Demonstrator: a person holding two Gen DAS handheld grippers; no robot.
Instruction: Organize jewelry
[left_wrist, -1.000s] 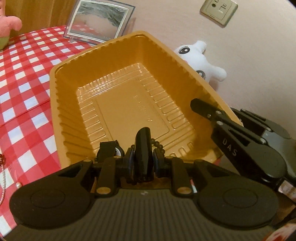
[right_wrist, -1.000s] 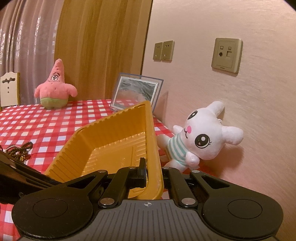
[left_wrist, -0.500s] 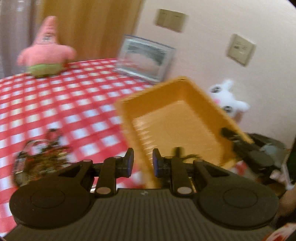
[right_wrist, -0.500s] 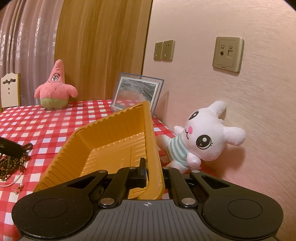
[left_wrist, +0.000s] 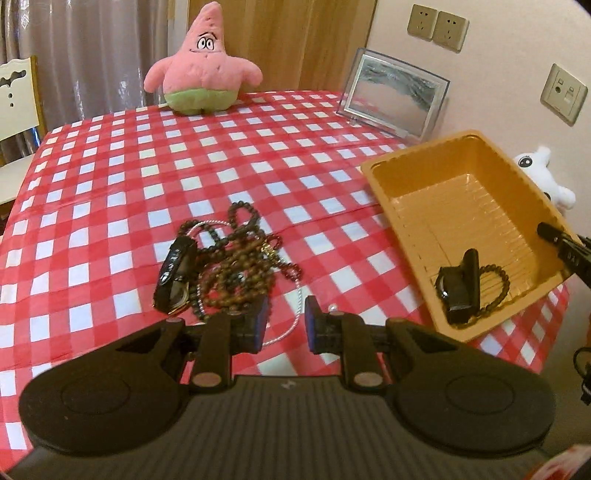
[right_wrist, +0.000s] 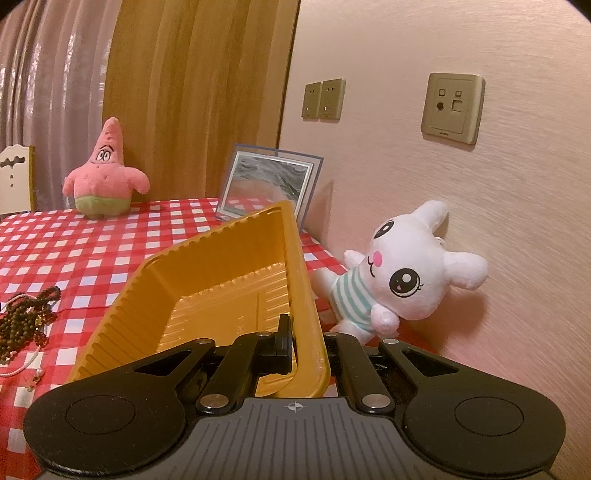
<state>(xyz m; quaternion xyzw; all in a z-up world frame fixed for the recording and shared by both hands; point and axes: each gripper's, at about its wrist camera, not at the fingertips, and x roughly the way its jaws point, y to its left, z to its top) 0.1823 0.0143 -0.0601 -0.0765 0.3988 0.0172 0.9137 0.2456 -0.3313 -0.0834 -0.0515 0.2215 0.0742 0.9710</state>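
Left wrist view: the left gripper (left_wrist: 283, 328) hangs over the red-and-white checked tablecloth (left_wrist: 110, 192) with its jaws parted and nothing between them. Just beyond its fingertips, left of the orange plastic tray (left_wrist: 376, 177), lies a tangled heap of bead necklaces (left_wrist: 240, 266); a black wristwatch (left_wrist: 176, 275) rests against the heap's left side and a thin pale chain (left_wrist: 295, 314) trails out of it towards the gripper. Inside the tray, in the corner nearest the camera, sit a second black watch (left_wrist: 460, 291) and a dark bead bracelet (left_wrist: 496, 282), touching each other.

Right wrist view: the right gripper (right_wrist: 295, 341) is clenched on the tray's (right_wrist: 207, 280) near right wall, one finger inside and one outside, and the tray sits tilted. Left of the tray, the bead heap (right_wrist: 26, 321) shows at the picture's edge. Right of the tray, a white plush bunny (right_wrist: 402, 273) leans against the wall.
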